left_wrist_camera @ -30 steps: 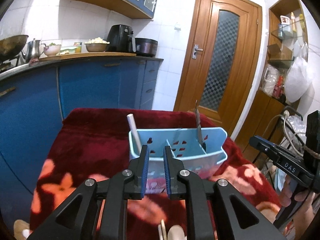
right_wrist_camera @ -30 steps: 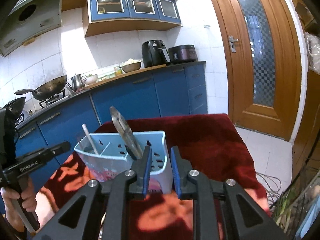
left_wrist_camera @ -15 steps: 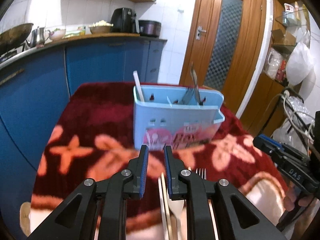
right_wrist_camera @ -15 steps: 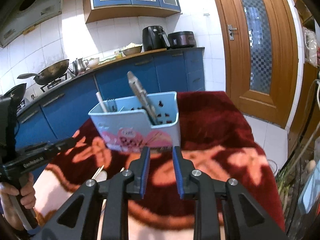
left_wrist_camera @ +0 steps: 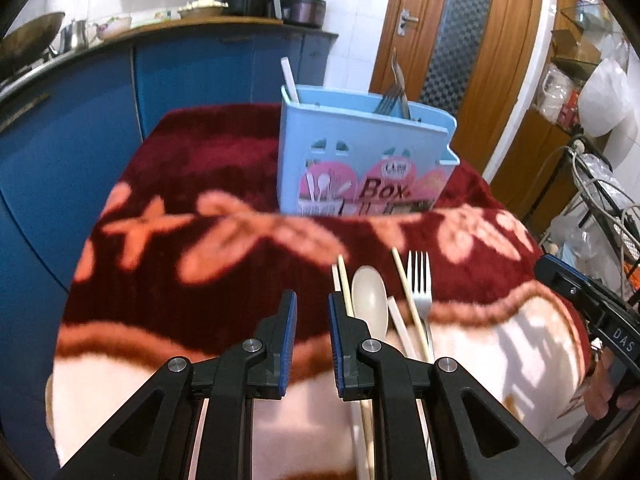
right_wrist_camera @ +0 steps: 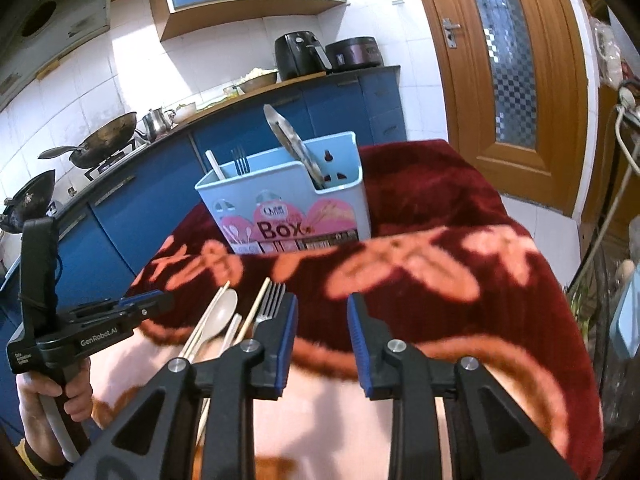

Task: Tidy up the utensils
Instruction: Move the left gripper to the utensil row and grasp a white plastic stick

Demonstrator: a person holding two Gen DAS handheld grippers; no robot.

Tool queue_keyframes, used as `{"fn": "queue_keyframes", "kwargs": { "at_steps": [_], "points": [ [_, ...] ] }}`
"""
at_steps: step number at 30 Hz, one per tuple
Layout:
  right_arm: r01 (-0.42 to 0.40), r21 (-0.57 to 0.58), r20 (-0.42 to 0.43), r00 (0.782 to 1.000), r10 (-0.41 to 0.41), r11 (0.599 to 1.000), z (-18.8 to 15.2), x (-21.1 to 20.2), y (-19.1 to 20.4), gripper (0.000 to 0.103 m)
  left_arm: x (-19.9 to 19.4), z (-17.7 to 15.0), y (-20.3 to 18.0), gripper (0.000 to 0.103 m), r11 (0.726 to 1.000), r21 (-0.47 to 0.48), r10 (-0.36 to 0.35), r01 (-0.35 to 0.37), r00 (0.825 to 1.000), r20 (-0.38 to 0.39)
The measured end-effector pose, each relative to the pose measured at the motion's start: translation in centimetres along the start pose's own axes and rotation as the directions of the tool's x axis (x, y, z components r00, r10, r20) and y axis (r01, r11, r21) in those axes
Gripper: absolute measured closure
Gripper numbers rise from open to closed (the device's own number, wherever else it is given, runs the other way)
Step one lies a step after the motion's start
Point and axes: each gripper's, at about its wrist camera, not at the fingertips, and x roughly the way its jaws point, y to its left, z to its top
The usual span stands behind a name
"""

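Note:
A light blue utensil box stands on the red flowered blanket, holding a white stick, a fork and a metal blade. In front of it lie a beige spoon, a steel fork and wooden chopsticks. My left gripper hovers just left of the chopsticks, with a narrow gap and nothing in it. My right gripper is just right of the lying fork; its jaws are opening, with nothing between them.
Blue kitchen cabinets with a wok, kettle and appliances stand behind the table. A wooden door is at the right. A hand holds the left gripper's handle. Cables and bags crowd the far right.
Both grippers have drawn back from the box and tipped downward, so the spoon, fork and chopsticks on the blanket came into view. The right jaws have widened a little.

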Motion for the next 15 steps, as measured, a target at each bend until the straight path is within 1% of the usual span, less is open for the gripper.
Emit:
{"fn": "queue_keyframes", "kwargs": {
  "at_steps": [6,10,15],
  "points": [
    [-0.002,0.026,-0.017,1.0,0.002,1.0,-1.2,-0.3,-0.9,0.073,0.8,-0.8,-0.1,0.087,0.999,-0.02,-0.036,0.034,0.997,-0.073],
    [0.001,0.039,-0.023,1.0,-0.001,0.999,-1.7,-0.5,-1.4,0.073,1.2,-1.2,-0.1,0.087,0.997,-0.037,-0.064,0.061,0.993,-0.103],
    [-0.001,0.057,-0.029,1.0,0.003,0.998,-2.2,-0.5,-2.0,0.073,1.5,-1.4,-0.4,0.087,0.997,-0.038,-0.076,0.072,0.988,-0.134]
  ]
}}
